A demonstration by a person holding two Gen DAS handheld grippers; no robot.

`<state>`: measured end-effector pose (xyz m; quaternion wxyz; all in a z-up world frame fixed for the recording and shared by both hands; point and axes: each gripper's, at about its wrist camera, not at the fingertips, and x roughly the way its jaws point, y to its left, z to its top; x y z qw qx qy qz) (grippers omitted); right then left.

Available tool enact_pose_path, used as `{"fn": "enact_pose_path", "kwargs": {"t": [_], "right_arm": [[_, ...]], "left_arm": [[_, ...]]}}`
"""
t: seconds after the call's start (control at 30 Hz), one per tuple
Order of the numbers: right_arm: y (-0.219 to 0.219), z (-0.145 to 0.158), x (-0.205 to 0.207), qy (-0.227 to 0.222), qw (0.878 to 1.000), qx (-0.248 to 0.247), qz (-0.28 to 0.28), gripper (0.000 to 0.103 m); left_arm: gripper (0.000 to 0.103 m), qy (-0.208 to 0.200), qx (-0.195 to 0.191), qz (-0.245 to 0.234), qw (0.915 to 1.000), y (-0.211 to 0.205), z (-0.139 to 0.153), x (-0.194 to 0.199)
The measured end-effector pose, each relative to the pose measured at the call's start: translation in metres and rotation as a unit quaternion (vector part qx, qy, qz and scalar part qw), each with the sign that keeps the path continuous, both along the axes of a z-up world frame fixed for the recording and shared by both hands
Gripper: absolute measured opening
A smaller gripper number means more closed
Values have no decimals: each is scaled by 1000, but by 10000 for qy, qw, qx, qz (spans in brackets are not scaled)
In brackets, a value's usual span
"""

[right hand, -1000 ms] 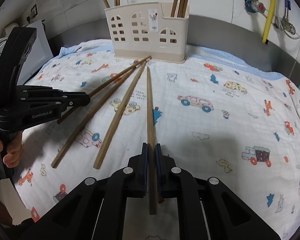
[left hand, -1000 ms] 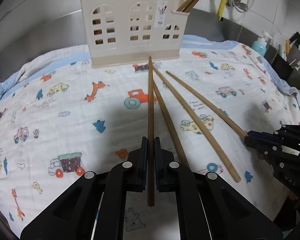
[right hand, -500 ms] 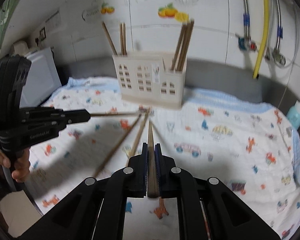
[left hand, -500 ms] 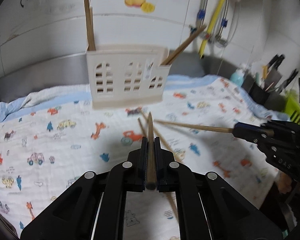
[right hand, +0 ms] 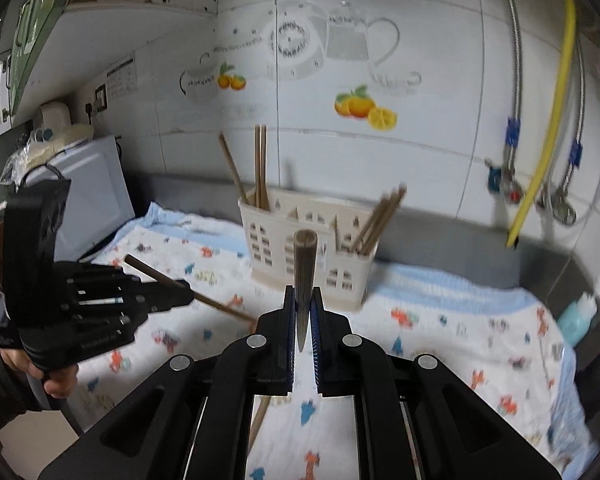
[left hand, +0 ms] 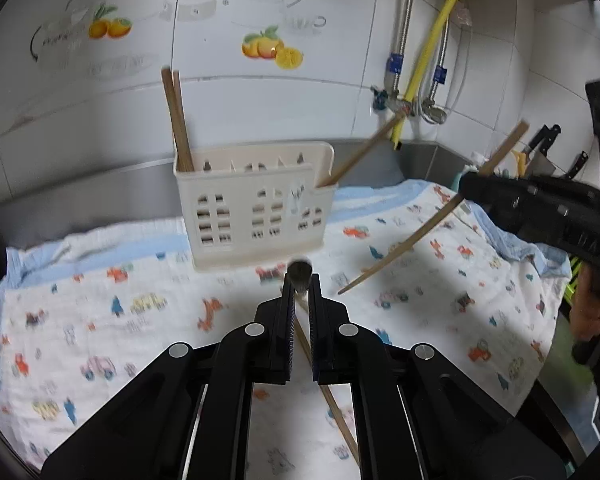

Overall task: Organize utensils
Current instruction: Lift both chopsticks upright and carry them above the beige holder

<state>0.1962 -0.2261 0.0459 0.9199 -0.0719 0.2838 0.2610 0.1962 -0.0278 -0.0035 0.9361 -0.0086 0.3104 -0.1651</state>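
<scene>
left gripper: jaws clamped on a chopstick. Stick points almost straight at the lens, only its blurred end face shows above the jaw tips. Lifted clear of the cloth.
left gripper, other view: seen at frame left from the right wrist camera. Its chopstick runs through the jaws, one end up-left, the other slanting down-right above the cloth.
right gripper: jaws pinched on a second chopstick. Stick stands foreshortened, thick end up, narrow end down between the pads. Also off the cloth.
right gripper, other view: enters from frame right in the left wrist camera. Its chopstick slants from upper right to a tip at lower left, above the cloth.
hands: one hand on the left gripper's handle, one hand under the right gripper. Both blurred.
loose chopstick: flat on the cloth, running under the left gripper's jaws. A second one may lie there, too hidden to tell.
cloth: white, cartoon vehicle print, blue edge, covers the counter.
utensil holder: cream plastic, window cutouts, upright on the far part of the cloth. Well apart from both grippers.
holder contents: chopsticks standing in the left compartment, more leaning out of the right compartment.
wall: white tile, fruit decals, yellow hose at right.
</scene>
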Motion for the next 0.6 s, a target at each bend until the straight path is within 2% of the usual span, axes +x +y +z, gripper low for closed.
{"fn": "enact_pose_path", "kwargs": {"t": [0.33, 0.43, 0.6], "right_arm": [[7, 70, 33, -451, 9990, 4, 68, 7], [9, 82, 47, -541, 9985, 33, -2, 7], [15, 85, 69, -580, 9982, -10, -134, 7]], "left_arm": [[5, -501, 193, -17, 9986, 1, 57, 22], [5, -758, 226, 9, 9969, 2, 80, 27], [5, -1211, 222, 174, 9922, 5, 121, 44]]}}
